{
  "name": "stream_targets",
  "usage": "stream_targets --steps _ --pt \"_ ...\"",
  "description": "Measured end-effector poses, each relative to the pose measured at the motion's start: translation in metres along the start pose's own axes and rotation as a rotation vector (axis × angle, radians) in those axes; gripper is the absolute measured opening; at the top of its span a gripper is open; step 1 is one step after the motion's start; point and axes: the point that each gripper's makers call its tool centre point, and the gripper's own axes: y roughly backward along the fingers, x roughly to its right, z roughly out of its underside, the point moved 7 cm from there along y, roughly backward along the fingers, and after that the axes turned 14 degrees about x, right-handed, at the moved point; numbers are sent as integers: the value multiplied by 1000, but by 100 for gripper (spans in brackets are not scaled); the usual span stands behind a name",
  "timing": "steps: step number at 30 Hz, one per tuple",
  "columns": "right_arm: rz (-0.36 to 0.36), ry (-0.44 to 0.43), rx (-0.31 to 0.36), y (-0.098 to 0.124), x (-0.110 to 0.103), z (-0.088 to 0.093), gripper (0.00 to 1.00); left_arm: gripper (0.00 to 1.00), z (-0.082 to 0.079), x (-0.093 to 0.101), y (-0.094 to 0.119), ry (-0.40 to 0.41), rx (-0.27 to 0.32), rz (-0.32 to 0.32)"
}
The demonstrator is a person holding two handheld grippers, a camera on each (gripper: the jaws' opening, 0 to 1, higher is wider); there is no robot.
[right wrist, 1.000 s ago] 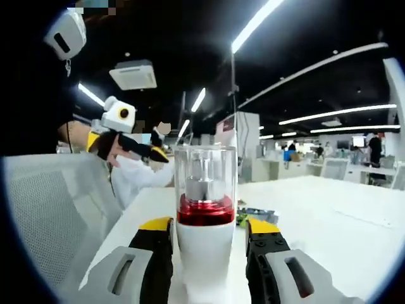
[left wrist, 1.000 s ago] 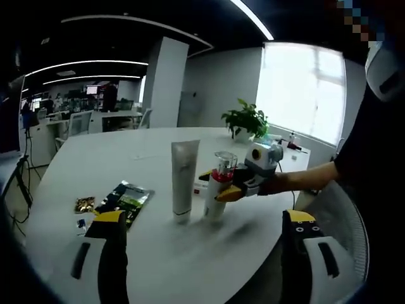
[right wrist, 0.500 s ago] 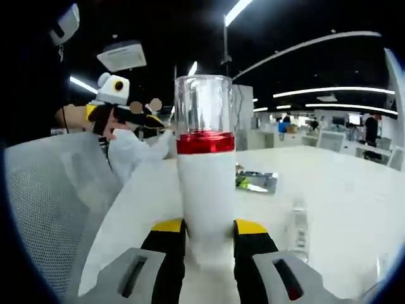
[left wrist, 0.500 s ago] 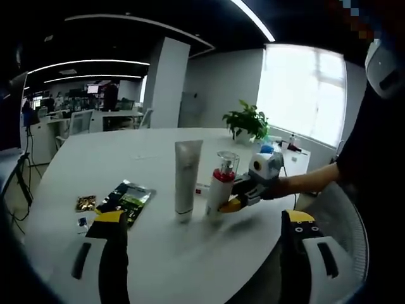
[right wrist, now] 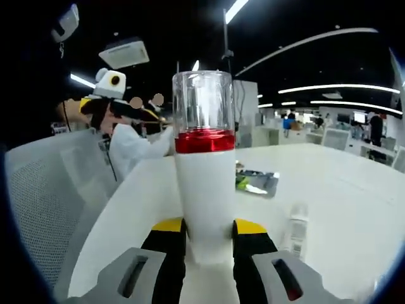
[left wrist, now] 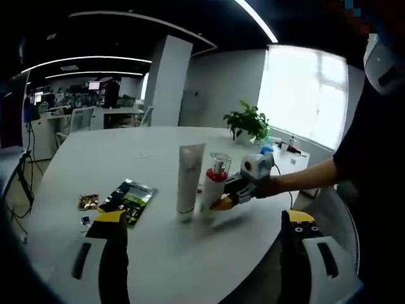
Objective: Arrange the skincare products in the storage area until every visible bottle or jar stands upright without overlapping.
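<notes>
On the round white table [left wrist: 158, 253] we see the white tube [left wrist: 188, 179] standing cap-down, and just to its right the white pump bottle [right wrist: 204, 183] stands upright, clamped near its base by our right gripper [right wrist: 207, 229]. Left of the tube lie a dark sachet [left wrist: 128, 199] and a smaller gold packet [left wrist: 88, 201], while our left gripper [left wrist: 205, 225] hangs before the tube, jaws wide apart, holding nothing.

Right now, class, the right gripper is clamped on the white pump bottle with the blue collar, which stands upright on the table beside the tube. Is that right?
Not quite: the collar is red, not blue, as the right gripper view shows. The right gripper is clamped on the white pump bottle, upright on the table beside the tube.
</notes>
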Motion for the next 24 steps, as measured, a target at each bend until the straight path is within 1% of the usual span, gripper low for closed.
stream_targets --steps 6,17,21,23,24 --pt "6 -6 3 -5 7 -1 20 93 1 -2 1 13 -11 -6" --pt "15 -20 -1 -7 20 1 20 93 -4 -1 -2 14 -16 9" --pt "22 -27 3 -8 19 1 21 93 -6 -1 0 15 -18 4" --pt "27 -44 4 -7 21 3 21 93 -6 -2 2 13 -21 4" --pt "30 -49 3 -8 20 2 21 93 -6 -2 2 12 -23 3"
